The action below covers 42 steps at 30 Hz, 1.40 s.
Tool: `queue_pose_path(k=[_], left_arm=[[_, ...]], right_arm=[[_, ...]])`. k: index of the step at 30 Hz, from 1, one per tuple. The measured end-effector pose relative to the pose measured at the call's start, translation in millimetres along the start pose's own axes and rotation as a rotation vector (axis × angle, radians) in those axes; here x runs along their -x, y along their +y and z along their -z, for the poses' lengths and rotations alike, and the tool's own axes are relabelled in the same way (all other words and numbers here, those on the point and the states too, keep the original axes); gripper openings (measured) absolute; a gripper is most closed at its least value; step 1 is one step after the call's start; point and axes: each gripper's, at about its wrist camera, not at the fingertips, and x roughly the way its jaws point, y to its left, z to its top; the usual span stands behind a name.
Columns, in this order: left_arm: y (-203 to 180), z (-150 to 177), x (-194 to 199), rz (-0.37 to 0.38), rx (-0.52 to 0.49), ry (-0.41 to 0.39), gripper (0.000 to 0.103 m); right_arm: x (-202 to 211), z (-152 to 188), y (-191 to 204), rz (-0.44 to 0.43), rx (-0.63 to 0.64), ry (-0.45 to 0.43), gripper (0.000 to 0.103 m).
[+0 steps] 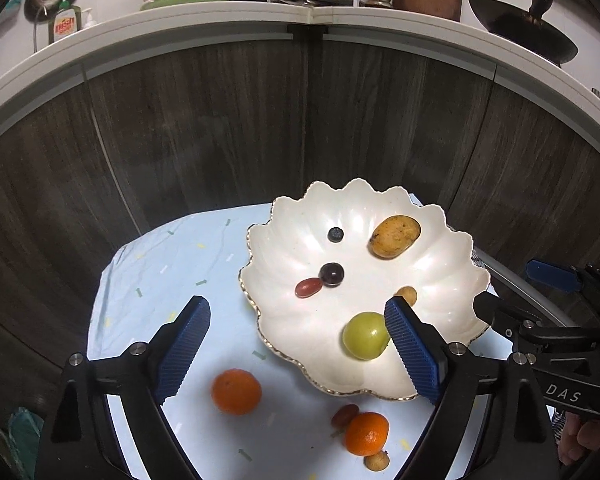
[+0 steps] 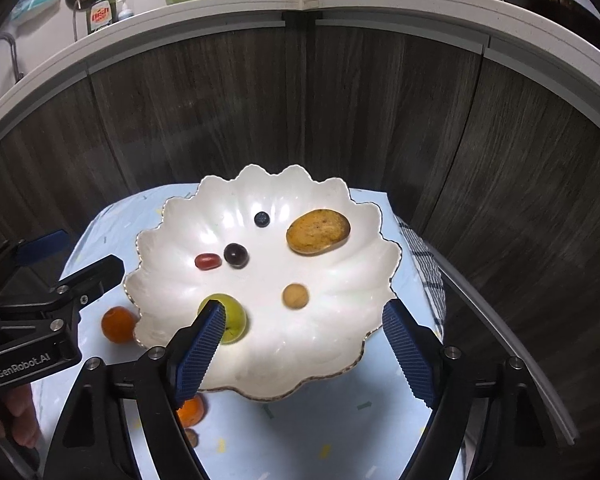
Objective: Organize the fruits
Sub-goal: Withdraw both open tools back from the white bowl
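A white scalloped plate holds a mango, a blueberry, a dark grape, a red grape, a green fruit and a small tan fruit. Two oranges, a red grape and a tan fruit lie on the cloth. My left gripper is open and empty over the plate's near-left edge. My right gripper is open and empty over the plate.
A light blue cloth covers the small table. Dark wood cabinet doors stand behind it, under a counter with dishes and a wok. A checked towel hangs at the table's right edge.
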Motion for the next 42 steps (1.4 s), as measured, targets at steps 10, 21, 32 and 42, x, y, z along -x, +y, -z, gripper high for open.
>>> queue_pose_path(k=[10, 21, 32, 42], left_arm=[[3, 7, 14, -0.008, -0.009, -0.013, 0.09], [10, 18, 28, -0.009, -0.005, -0.015, 0.09], [21, 40, 44, -0.02, -0.037, -0.012, 0.09], [37, 59, 46, -0.034, -0.072, -0.002, 0.09]], right_arm=[[8, 6, 6, -0.012, -0.006, -0.009, 0.081], [18, 10, 16, -0.028, -0.008, -0.02, 0.081], [27, 26, 34, -0.057, 0.006, -0.023, 0.081], [20, 45, 53, -0.09, 0.016, 0.011, 0.081]])
